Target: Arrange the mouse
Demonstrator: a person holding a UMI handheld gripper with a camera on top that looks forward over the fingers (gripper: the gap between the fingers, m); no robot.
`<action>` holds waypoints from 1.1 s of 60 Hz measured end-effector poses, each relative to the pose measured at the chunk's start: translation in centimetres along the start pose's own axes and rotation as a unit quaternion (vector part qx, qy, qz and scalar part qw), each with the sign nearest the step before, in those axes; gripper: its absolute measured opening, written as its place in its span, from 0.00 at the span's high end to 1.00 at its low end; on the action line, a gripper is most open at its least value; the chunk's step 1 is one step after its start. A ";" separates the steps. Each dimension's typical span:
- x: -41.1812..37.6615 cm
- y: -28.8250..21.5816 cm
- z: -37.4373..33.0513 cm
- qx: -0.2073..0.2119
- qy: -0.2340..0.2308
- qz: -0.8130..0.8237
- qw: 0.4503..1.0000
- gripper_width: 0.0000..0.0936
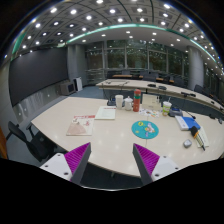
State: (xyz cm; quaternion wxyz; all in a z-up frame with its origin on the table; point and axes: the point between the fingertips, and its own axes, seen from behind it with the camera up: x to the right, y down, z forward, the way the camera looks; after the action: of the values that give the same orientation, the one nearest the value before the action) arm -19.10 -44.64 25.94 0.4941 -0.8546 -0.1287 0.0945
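My claw [113, 160] hangs above the near edge of the table [60, 125], its two pink pads [76, 156] spread wide with nothing between or touching them. The mouse [187, 143], a small pale body whose long axis I cannot tell, lies well ahead and to the right of my right finger, beyond the blue round mat [145, 129]. Judged from this, the coming move is a forward reach slanted rightward.

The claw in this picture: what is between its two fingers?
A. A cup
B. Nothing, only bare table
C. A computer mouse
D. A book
B: the claw stands open, with only the pale table showing between its fingers; the clutter lies well beyond them.
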 end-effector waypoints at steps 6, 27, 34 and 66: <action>2.8 1.9 0.2 -0.018 0.021 0.016 0.999 0.08; 25.1 13.9 4.2 -0.088 0.145 0.072 0.983 0.08; 34.2 16.3 6.4 -0.091 0.187 0.080 0.975 0.09; 54.4 15.4 22.4 -0.089 0.190 0.102 0.972 0.08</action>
State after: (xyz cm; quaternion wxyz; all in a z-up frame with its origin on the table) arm 28.04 -16.53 -0.39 0.4191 -0.9062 0.0474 -0.0317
